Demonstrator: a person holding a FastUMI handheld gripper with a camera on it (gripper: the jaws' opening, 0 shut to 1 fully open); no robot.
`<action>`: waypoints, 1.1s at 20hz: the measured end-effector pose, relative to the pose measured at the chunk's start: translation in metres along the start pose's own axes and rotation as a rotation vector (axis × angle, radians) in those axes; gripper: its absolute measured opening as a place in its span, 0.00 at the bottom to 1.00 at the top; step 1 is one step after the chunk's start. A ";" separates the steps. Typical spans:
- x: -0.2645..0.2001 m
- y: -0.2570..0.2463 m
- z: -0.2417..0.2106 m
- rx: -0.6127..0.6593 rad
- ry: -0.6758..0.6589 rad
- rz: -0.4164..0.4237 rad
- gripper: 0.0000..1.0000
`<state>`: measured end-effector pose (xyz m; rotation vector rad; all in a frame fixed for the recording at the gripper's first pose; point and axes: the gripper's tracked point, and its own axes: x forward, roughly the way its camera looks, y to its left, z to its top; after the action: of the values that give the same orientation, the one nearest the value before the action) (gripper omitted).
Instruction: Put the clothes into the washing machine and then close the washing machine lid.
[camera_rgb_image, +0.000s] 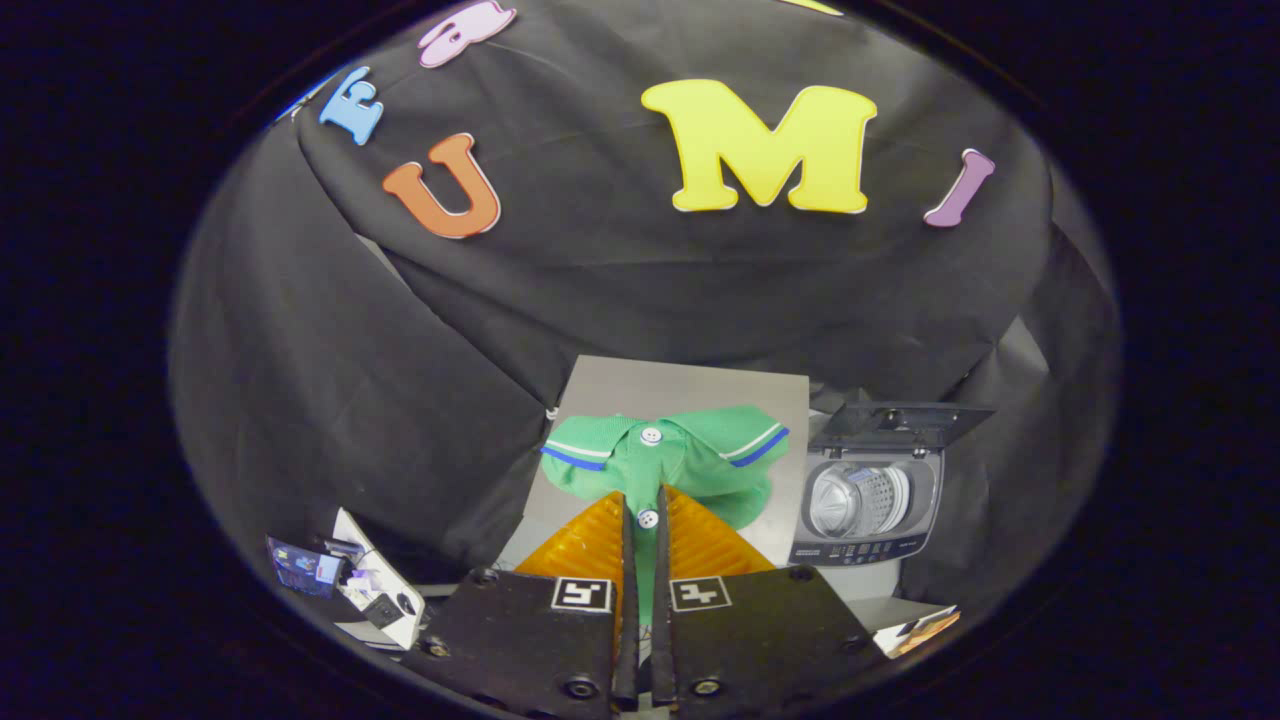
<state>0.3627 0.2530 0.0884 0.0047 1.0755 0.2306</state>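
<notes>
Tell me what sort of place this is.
Likely a staged recording booth, not a real laundry room: black cloth wall, a small grey table, a toy-sized washer with its lid up. The gripper is shut on a green shirt.

We see a grey table (700, 385) at lower centre, bearing a washing machine (868, 500) at its right side.

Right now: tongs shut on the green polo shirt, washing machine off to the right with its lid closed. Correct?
Not quite: the lid is open, tipped up behind the washing machine with the drum visible. The rest holds: in the gripper view the tongs are shut on the green polo shirt, with the machine to its right.
</notes>
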 end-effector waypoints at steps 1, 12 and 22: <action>-0.008 -0.003 0.002 0.004 -0.013 0.006 0.08; -0.068 -0.083 0.010 0.088 -0.091 0.045 0.08; -0.078 -0.212 0.021 0.141 -0.101 0.031 0.08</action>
<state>0.3852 0.0339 0.1418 0.1580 0.9897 0.1802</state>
